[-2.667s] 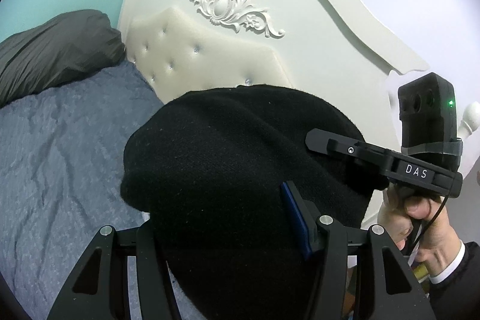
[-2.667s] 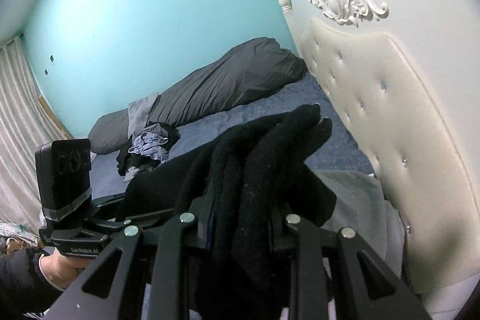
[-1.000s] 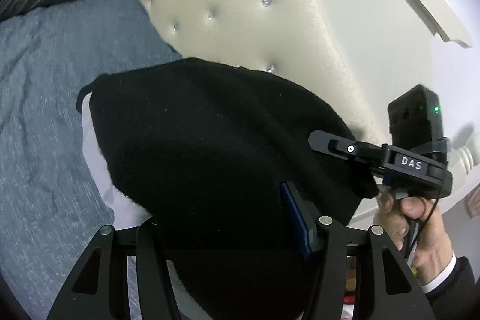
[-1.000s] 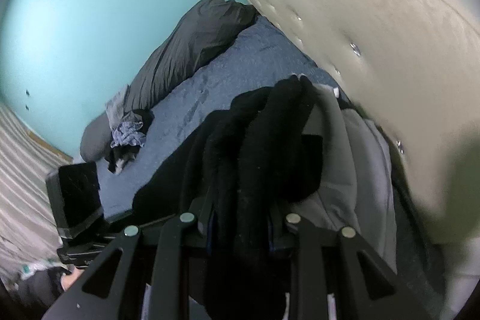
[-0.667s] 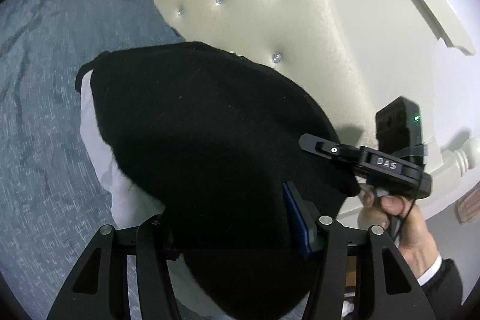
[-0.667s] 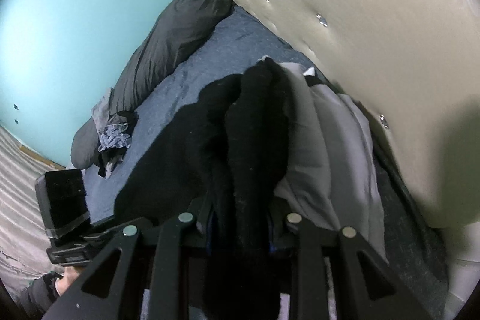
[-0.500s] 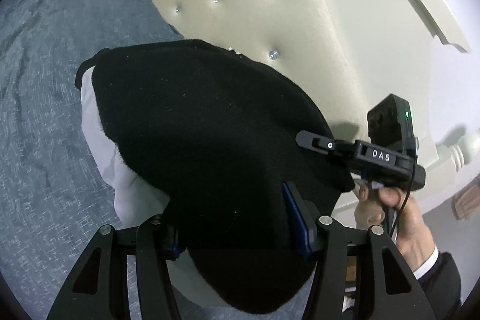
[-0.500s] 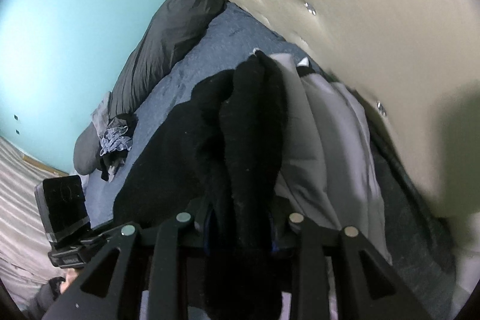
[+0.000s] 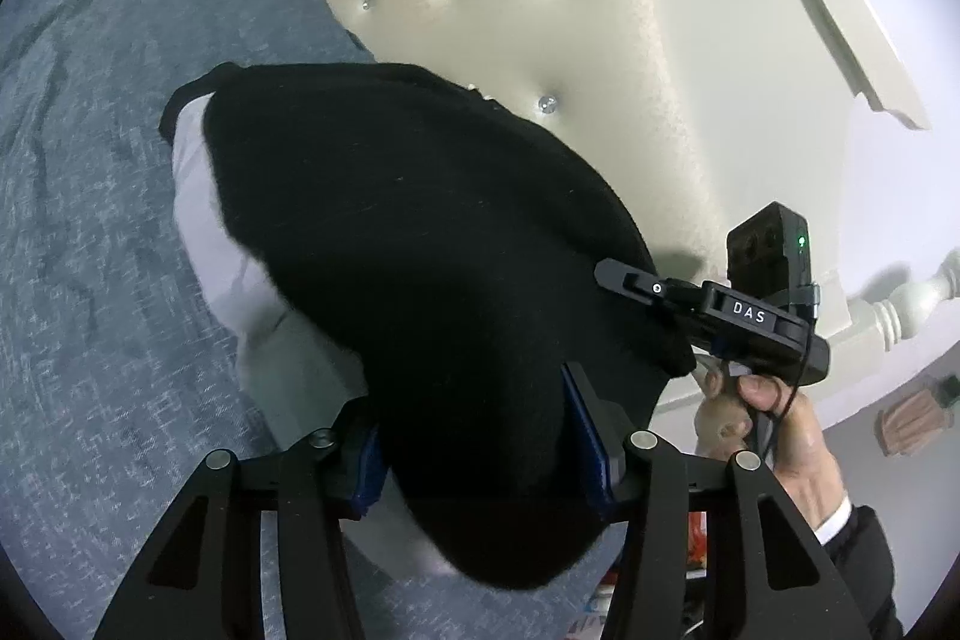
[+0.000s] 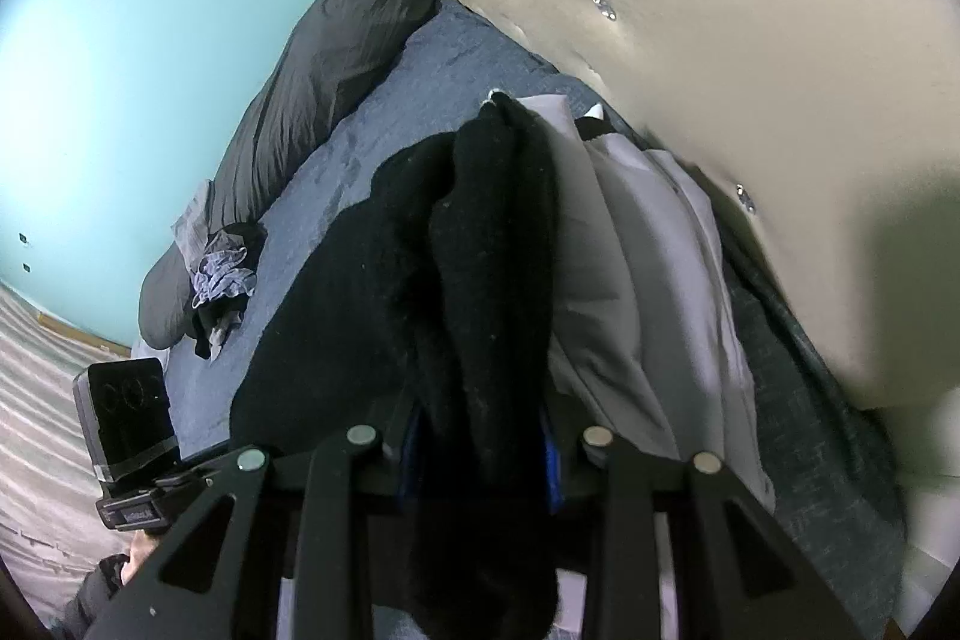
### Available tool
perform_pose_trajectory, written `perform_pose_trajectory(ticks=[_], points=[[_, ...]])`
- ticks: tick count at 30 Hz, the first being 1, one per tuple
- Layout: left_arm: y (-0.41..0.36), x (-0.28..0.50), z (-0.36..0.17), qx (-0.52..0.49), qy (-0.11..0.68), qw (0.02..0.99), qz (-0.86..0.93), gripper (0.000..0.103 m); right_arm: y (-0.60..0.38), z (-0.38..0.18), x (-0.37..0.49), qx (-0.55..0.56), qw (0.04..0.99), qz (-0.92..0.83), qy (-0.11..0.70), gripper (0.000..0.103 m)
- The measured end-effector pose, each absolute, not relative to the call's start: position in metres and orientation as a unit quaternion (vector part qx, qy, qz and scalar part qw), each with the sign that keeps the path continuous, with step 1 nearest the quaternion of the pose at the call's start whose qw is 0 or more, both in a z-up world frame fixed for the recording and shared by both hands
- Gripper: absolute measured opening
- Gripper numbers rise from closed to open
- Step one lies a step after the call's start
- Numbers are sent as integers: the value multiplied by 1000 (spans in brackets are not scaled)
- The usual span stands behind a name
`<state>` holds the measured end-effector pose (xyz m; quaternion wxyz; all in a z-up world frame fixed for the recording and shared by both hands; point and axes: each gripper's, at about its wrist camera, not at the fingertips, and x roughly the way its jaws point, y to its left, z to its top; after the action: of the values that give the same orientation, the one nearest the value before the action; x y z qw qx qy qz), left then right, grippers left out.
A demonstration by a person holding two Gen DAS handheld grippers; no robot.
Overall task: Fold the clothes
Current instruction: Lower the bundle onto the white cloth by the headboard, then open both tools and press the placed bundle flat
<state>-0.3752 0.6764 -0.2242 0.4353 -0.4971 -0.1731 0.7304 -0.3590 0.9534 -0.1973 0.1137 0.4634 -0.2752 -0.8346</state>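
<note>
Black garment: thick black knit [image 9: 420, 244] held up between both grippers, draped over the light grey folded clothes [image 10: 630, 280] at the head of the bed.
Left gripper: left gripper [image 9: 480, 430] wide apart, black knit bulging through the gap between its blue-padded fingers [image 9: 585, 430]; cloth covers the tips, so cannot tell whether it actually pinches the fabric.
Right gripper: right gripper [image 10: 480, 436] clenched on a bunched fold of the black knit, cloth filling the narrow gap and hanging below the fingers.
Right gripper from the left view: seen side-on at the knit's right edge [image 9: 708, 310], a hand [image 9: 774, 418] gripping its handle, dark sleeve with white cuff behind.
Garment vs tools: knit spreads forward and up from both grippers, edge to edge between them; its far end lies on the grey pile.
Grey pile: just beside the tufted cream headboard [image 9: 540, 10], on the blue-grey bedsheet [image 9: 90, 160]; white layer [image 9: 204, 220] shows under the knit's left edge.
Background: dark grey duvet [image 10: 324, 70] rolled along the teal wall [image 10: 150, 10], small heap of crumpled clothes [image 10: 222, 274] beside it, well apart from the grippers.
Left gripper from the right view: its camera block [image 10: 126, 412] low left.
</note>
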Motion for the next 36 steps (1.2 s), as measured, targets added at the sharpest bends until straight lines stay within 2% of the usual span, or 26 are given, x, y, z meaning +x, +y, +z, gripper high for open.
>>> perform_pose_trajectory(ticks=[5,8,12,14,15,17,22,26,36], points=[[656,-376,-218,-484,-174,431,741,56,950,-193,-351,448,103,-850,-256,32],[648,-376,-206,-456,-153,417,771,56,951,-183,-343,443,78,-864,-226,43],[659,-379,-201,-443,-129,418,782,56,948,-156,-331,402,59,-895,-187,43],[665,-381,-199,-436,-118,419,788,56,939,-142,-332,381,63,-907,-166,40],[667,-381,-198,-432,-112,419,791,56,934,-136,-333,373,67,-912,-156,34],[673,-383,-196,-425,-100,420,796,56,923,-125,-339,360,77,-920,-136,28],[687,-386,-190,-407,-71,420,808,56,907,-141,-364,384,92,-912,-108,12],[693,-387,-202,-412,-62,418,807,55,904,-167,-376,412,79,-903,-90,9],[707,-387,-241,-435,-49,412,799,55,927,-224,-375,427,62,-893,-127,7]])
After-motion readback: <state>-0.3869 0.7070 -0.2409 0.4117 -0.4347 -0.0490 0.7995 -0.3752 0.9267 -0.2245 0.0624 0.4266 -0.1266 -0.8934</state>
